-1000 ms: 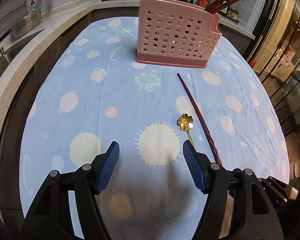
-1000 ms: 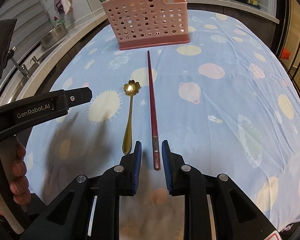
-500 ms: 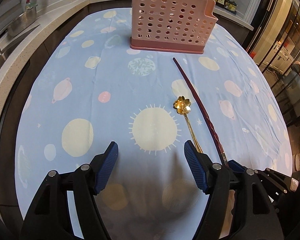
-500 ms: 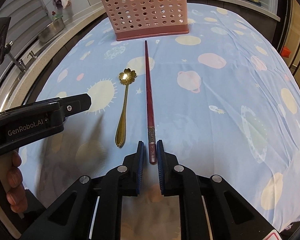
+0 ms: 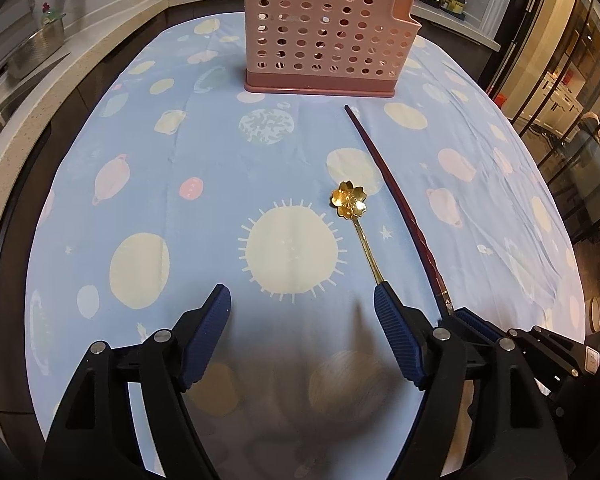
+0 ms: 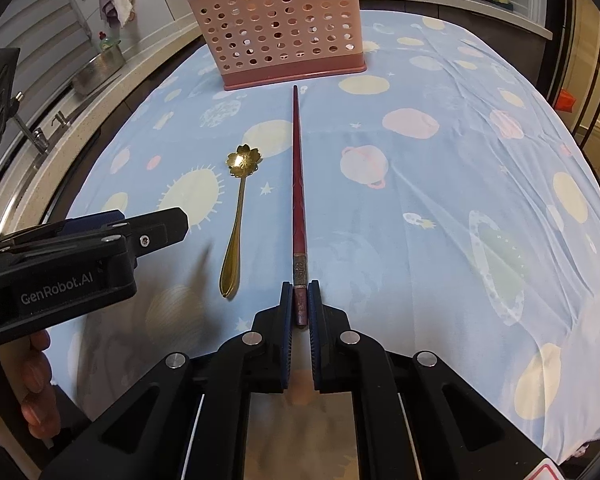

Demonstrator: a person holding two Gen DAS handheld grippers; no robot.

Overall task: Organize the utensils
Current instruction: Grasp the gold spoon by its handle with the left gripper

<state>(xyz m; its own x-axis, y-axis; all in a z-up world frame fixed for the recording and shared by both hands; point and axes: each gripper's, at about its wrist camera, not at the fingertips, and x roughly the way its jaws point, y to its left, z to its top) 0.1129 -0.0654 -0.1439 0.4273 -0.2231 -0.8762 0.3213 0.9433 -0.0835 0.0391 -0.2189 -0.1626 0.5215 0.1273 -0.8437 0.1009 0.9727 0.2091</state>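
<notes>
Our right gripper [image 6: 300,292] now clamps the near end of the red chopstick [image 6: 298,184] on the table [image 6: 440,200].

A second ago its jaws stood apart around that end; they have closed on it. Our left gripper [image 5: 302,300] has just been opening and is wide, with nothing between; its right finger now covers the gold spoon's [image 5: 354,216] handle end. The pink holder [image 6: 280,28] stands beyond.

Dark red chopstick [image 6: 298,184] flat beside gold flower spoon [image 6: 238,216], before pink caddy [image 6: 278,30].
</notes>
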